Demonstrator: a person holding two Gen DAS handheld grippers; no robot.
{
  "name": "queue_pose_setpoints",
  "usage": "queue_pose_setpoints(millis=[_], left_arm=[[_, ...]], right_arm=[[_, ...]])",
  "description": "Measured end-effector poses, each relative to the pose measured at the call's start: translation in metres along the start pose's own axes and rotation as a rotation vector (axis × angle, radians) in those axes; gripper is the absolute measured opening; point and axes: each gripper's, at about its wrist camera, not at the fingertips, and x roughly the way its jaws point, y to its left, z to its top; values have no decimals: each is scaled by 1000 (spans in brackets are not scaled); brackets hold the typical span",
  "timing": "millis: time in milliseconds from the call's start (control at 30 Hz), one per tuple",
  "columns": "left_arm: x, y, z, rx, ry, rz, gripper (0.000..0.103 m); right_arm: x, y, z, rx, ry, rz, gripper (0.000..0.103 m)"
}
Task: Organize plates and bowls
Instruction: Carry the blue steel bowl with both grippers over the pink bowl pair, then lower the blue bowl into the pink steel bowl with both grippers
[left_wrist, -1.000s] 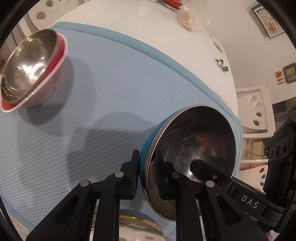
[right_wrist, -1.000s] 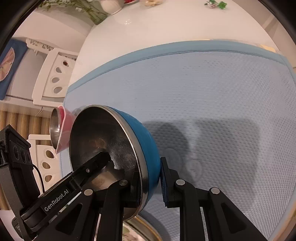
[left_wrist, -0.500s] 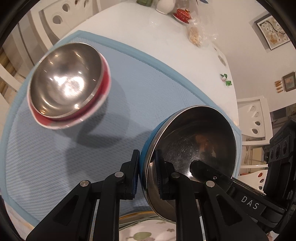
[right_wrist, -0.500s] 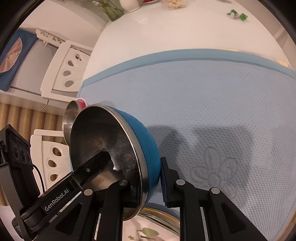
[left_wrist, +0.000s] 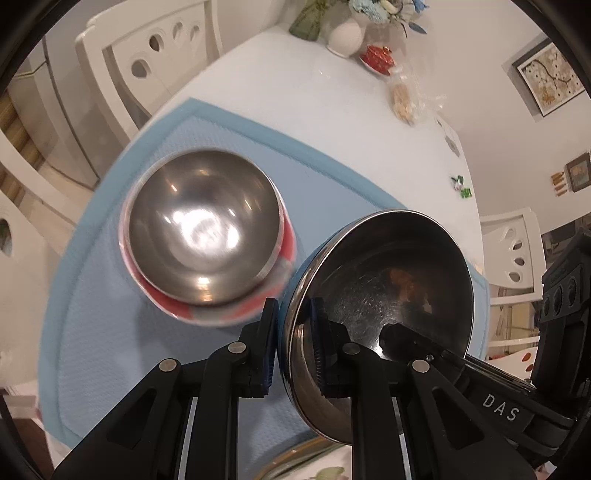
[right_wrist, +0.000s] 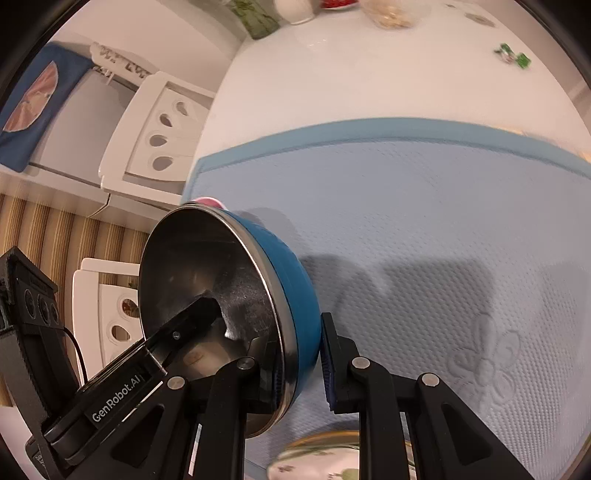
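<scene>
Blue bowl (left_wrist: 388, 295), steel-lined with a blue outer shell, is up off the mat and tipped steeply on edge, its rim pinched on both sides. Just beside it sits the red bowl (left_wrist: 203, 236), upright on the blue mat, shiny steel inside, red-and-white outside, slightly blurred. Down at the bottom edge, a gold-rimmed floral plate (right_wrist: 317, 461) lies flat, mostly hidden.
</scene>
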Motion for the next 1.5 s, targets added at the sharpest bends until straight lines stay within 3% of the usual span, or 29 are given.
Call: queue_pose_setpoints(millis=[467, 700, 1033, 1500], left_arm=[[-18, 54, 51, -62, -51, 8, 15], [-11, 82, 61, -115, -44, 30, 15], [6, 100, 65, -150, -13, 31, 15], [12, 108, 67, -150, -18, 39, 15]], right_arm=[[24, 67, 34, -66, 9, 16, 18], [54, 92, 44, -104, 43, 20, 18], [85, 100, 53, -117, 98, 0, 18], [96, 98, 54, -101, 107, -29, 18]])
